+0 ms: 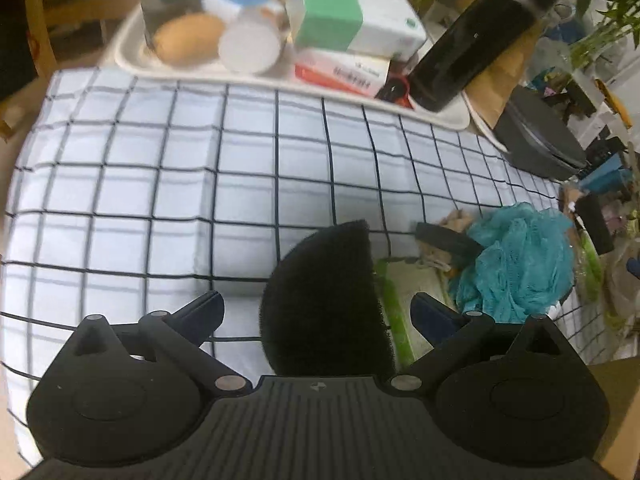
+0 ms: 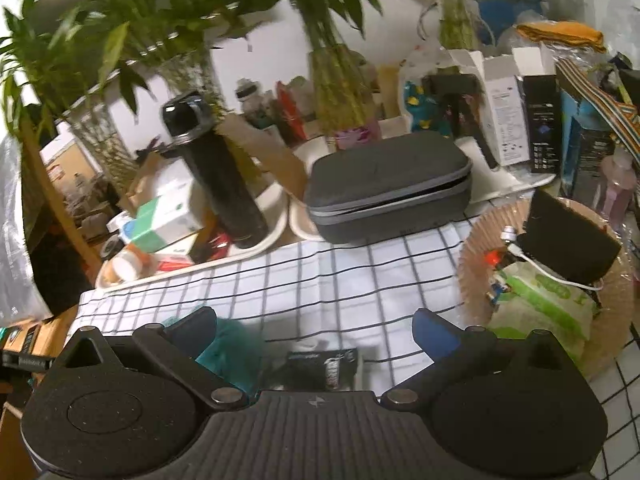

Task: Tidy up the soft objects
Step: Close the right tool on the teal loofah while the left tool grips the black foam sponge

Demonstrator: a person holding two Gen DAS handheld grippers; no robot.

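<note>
Our left gripper [image 1: 316,312] hangs released over the black sponge [image 1: 324,300] on the checked cloth [image 1: 160,184]. Our right gripper [image 2: 314,328] gapes too, above what may be the teal loofah [image 2: 228,344], blurred.

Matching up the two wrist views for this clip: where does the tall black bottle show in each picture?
Left wrist view: the tall black bottle is at the upper right, leaning, standing at the right end of the white tray.
Right wrist view: the bottle is left of centre, cap at the top, beside the grey zip case.
Shared landmark: the green-and-white box, just left of the bottle in both views.
</note>
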